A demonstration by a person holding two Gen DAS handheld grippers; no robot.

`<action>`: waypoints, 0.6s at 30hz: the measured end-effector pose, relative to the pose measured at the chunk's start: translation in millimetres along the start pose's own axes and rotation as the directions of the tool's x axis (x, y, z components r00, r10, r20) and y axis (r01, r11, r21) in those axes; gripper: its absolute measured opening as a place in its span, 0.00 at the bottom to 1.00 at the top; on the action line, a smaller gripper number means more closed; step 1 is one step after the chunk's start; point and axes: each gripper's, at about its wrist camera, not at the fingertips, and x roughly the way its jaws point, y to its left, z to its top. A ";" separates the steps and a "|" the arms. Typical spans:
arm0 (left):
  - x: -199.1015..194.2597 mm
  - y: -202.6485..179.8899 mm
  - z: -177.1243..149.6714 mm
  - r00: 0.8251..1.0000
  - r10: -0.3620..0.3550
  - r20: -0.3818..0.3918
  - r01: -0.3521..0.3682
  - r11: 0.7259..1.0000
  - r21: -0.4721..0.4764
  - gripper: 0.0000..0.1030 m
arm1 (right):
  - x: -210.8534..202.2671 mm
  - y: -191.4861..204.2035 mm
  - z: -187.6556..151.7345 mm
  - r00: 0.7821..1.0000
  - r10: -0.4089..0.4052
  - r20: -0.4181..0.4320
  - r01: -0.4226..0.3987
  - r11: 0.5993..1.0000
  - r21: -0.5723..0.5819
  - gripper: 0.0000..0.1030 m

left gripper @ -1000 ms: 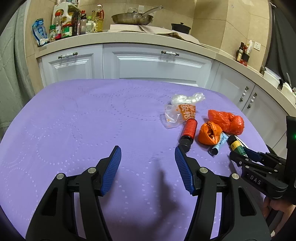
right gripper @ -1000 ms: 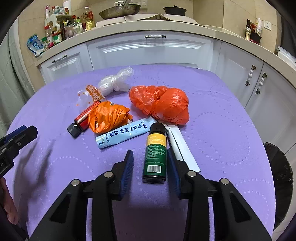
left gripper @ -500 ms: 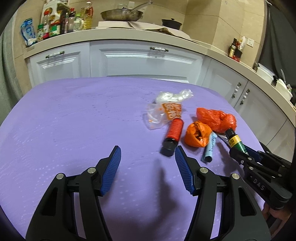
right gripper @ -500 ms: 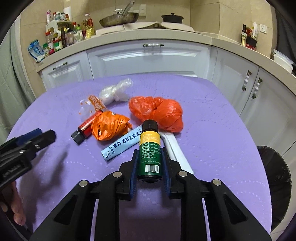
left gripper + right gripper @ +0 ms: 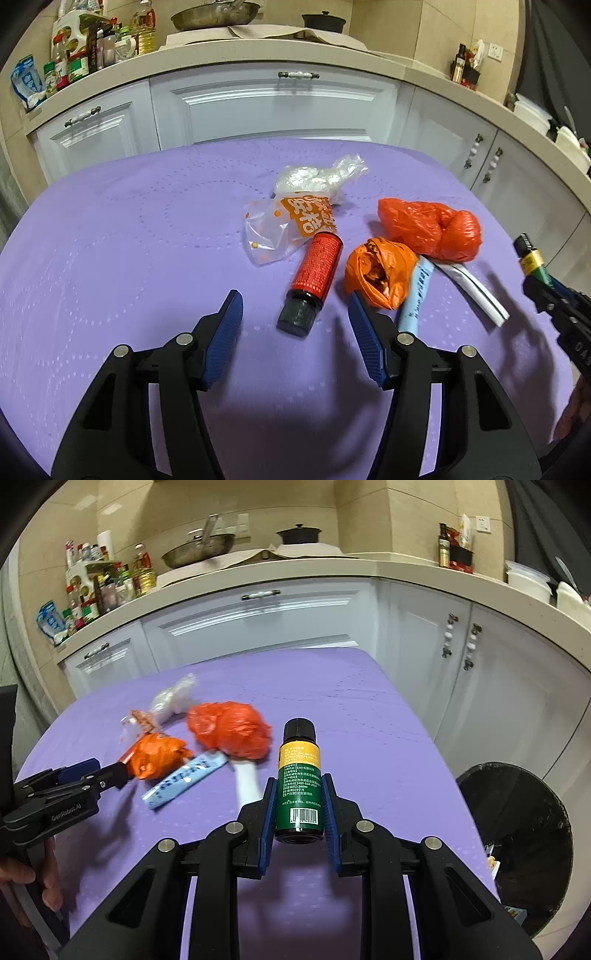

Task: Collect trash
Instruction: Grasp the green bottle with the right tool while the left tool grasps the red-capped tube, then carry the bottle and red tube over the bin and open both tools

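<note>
White kitchen cabinets (image 5: 266, 107) curve behind the purple-clothed table (image 5: 110, 258) you work at. Your right gripper (image 5: 298, 805) pinches a small green bottle with a yellow label and black cap (image 5: 298, 779) between its blue pads, lifted off the cloth, with a black-lined bin (image 5: 517, 845) beside the table's right edge. Your left gripper (image 5: 295, 328) hangs with fingers spread and nothing between them, just short of a red bottle lying on its side (image 5: 314, 273). Near it lie a crumpled orange bag (image 5: 380, 273), a red plastic bag (image 5: 432, 229) and a pale blue tube (image 5: 417, 291).

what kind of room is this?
A home kitchen, most likely: white cabinets under a beige counter, a frying pan and a rack of condiment bottles on it.
</note>
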 end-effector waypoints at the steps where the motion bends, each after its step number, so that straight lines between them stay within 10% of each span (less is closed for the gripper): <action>1: 1.8 -0.7 0.8 1.000 0.002 -0.004 -0.002 1.000 0.002 0.52 | 1.4 -3.4 0.0 1.000 0.002 -0.002 -0.002 1.000 0.004 0.23; 18: 15.1 -2.4 5.4 0.999 -0.011 -0.032 0.012 1.000 0.016 0.23 | 7.6 -9.7 0.3 1.000 0.025 -0.003 -0.025 1.000 0.011 0.23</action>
